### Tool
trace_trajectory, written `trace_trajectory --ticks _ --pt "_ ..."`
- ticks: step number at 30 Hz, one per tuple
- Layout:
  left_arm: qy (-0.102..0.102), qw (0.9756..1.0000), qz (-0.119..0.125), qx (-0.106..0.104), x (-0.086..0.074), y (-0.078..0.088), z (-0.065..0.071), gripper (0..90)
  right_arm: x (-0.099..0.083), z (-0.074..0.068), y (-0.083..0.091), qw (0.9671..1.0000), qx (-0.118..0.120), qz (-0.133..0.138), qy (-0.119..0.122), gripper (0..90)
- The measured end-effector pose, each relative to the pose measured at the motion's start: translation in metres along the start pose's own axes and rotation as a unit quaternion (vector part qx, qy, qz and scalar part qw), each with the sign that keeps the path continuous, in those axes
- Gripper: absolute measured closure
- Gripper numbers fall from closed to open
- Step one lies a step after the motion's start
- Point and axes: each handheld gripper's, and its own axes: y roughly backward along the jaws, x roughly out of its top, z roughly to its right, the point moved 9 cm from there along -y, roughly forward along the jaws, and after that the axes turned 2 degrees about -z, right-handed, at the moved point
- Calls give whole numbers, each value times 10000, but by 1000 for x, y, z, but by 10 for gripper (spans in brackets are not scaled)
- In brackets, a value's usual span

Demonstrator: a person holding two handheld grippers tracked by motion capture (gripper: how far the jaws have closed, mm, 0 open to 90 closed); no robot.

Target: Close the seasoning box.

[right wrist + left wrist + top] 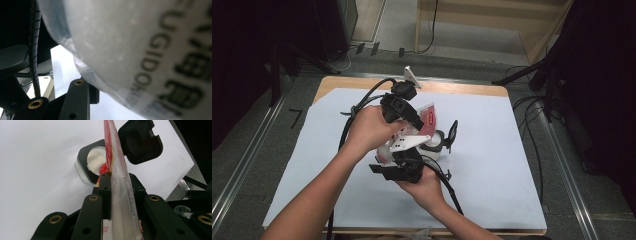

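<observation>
A clear plastic bag [428, 114] with a red printed top and white grains inside hangs tilted between both grippers. My left gripper [424, 122] is shut on its upper part; in the left gripper view the pads pinch the bag [121, 177] edge-on. Under it stands a clear jar [91, 162] with a black rim, its black flip lid [140, 140] swung open; the jar [434, 144] sits right of the hands. My right gripper [394, 156] grips the bag's lower end from below. Up close, the bulging bag [140, 50] presses on one finger [78, 100]; the other finger is hidden behind it.
A white sheet [492, 165] covers the wooden table [462, 89]. A small white object [412, 77] stands at the far edge. Black cables [362, 102] trail left of the hands, and dark stands [532, 70] flank the table.
</observation>
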Motion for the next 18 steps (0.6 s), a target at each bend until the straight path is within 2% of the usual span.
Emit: trace_trajectory --ticks 4,6,15,18 --pt "-127 9999 77 72 -3 2 -1 777 -1 -1 -1 10000 -14 -23 48 640" --pt "-99 9999 90 54 -5 2 -1 778 -2 -2 -3 9999 -26 -53 130 640" --pt "-44 9998 185 -31 -10 2 -5 778 -5 -3 -7 9998 -48 -123 179 639" --pt "-104 9997 214 -80 -12 3 -6 778 -7 -4 -8 9996 -49 -119 241 636"
